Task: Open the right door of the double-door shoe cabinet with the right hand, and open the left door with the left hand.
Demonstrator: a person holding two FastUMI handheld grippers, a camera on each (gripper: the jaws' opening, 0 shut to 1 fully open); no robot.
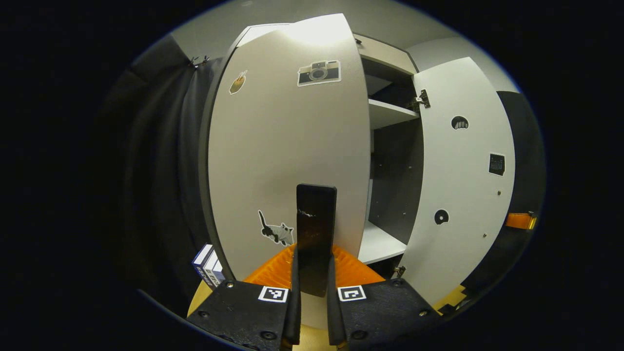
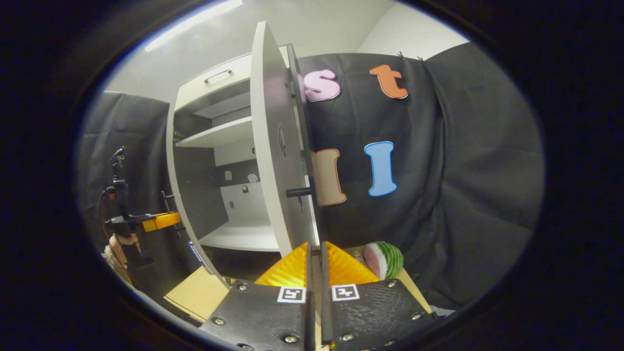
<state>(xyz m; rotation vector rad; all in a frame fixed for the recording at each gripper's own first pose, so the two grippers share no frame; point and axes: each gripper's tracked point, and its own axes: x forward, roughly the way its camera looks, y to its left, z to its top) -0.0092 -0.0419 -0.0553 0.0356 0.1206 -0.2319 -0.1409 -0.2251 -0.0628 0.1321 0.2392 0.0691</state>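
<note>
In the left gripper view the left door point(image 1: 287, 161), pale grey with camera and cat stickers, stands close in front of me. My left gripper point(image 1: 315, 273) is shut on its black upright handle point(image 1: 316, 229). Further right the right door point(image 1: 463, 195) stands swung wide, baring the shelves point(image 1: 390, 113). In the right gripper view that right door point(image 2: 280, 161) appears almost edge-on, with a black handle point(image 2: 298, 192) sticking out from it. Below that handle, near the door's lower corner, my right gripper point(image 2: 315, 261) is shut with nothing visible between its fingers. The left gripper point(image 2: 146, 222) and a hand appear at far left.
A toy watermelon slice point(image 2: 385, 259) lies on the tan floor point(image 2: 200, 292) beside the black cloth wall, right of the right door. Small boxes point(image 1: 209, 265) stand at the left door's lower left. An orange part of the right gripper point(image 1: 520, 220) shows beyond the right door.
</note>
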